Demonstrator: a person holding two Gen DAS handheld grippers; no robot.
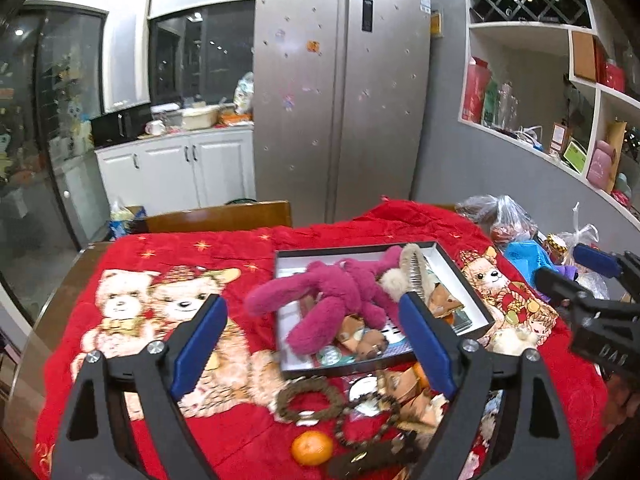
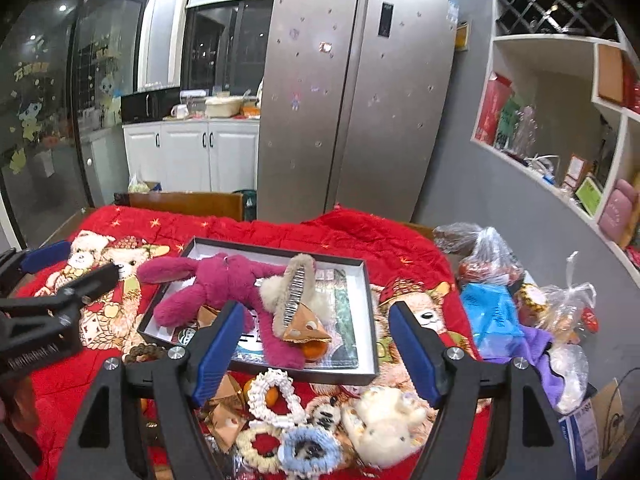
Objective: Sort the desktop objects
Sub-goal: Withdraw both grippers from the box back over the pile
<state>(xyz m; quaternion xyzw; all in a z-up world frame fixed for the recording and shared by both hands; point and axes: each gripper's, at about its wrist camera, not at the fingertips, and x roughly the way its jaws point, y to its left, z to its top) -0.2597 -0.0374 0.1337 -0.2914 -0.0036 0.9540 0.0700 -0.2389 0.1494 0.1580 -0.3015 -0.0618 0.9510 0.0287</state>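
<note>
Both sets of fingers spread wide, gripping nothing: left gripper (image 1: 312,340), right gripper (image 2: 316,344) hover above black tray (image 2: 370,320). Pink plush (image 2: 224,284) sprawls inside tray, hanging over its edge.

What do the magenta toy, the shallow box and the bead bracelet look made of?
Magenta toy: plush fabric, matte; fuzzy pile, limp limbs.
Shallow box: likely rigid cardboard, black outside, white inside; thin straight walls, sharp corners.
Bead bracelet: brown beads, possibly wood or seed; dull, rough-looking, too blurred to settle.
</note>
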